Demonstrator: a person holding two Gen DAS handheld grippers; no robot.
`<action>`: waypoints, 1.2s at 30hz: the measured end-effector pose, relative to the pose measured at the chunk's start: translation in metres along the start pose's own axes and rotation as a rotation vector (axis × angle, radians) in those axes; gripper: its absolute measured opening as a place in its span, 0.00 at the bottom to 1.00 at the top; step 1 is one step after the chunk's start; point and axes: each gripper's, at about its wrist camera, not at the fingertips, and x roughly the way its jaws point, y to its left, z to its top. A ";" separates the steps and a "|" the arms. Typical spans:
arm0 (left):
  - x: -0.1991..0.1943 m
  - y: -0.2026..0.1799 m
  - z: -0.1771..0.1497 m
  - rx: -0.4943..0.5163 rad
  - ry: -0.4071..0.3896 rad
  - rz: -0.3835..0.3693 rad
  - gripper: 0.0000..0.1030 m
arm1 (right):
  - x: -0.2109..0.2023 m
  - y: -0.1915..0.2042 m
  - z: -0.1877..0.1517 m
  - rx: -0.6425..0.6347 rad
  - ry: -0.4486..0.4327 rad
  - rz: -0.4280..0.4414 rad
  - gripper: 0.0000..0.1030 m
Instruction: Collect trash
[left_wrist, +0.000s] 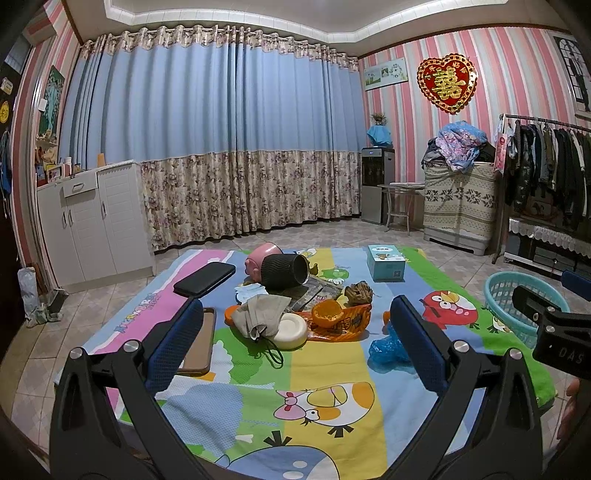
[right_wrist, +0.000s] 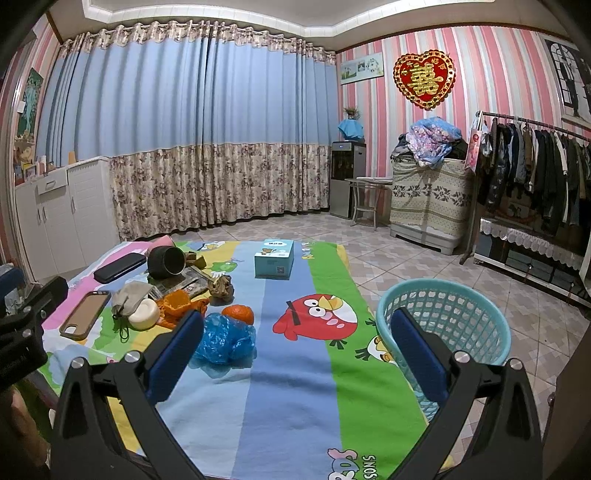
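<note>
Hovering above a cartoon-printed mat (left_wrist: 325, 369), the left gripper (left_wrist: 295, 343) and the right gripper (right_wrist: 295, 349) both have their blue-padded fingers spread wide, holding nothing. Trash sits in a heap toward the mat's far left: a grey face mask (left_wrist: 260, 314) touching a white round lid (left_wrist: 291, 331), orange peel (left_wrist: 327, 312) on an orange wrapper (left_wrist: 343, 325), and a black cup (left_wrist: 286, 271) lying on its side. A crumpled blue plastic bag (right_wrist: 225, 338) lies nearer, just beside an orange (right_wrist: 239, 314). A teal basket (right_wrist: 443, 321) stands at the mat's right edge.
</note>
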 end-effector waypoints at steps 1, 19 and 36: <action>0.000 0.000 0.000 0.000 0.000 0.000 0.95 | 0.000 0.000 0.000 0.000 0.000 0.000 0.96; 0.000 0.001 0.000 0.000 0.000 0.001 0.95 | -0.002 0.000 0.000 -0.004 -0.002 -0.005 0.96; 0.000 0.001 0.001 0.001 0.000 0.000 0.95 | -0.002 -0.002 0.000 -0.005 -0.004 -0.006 0.96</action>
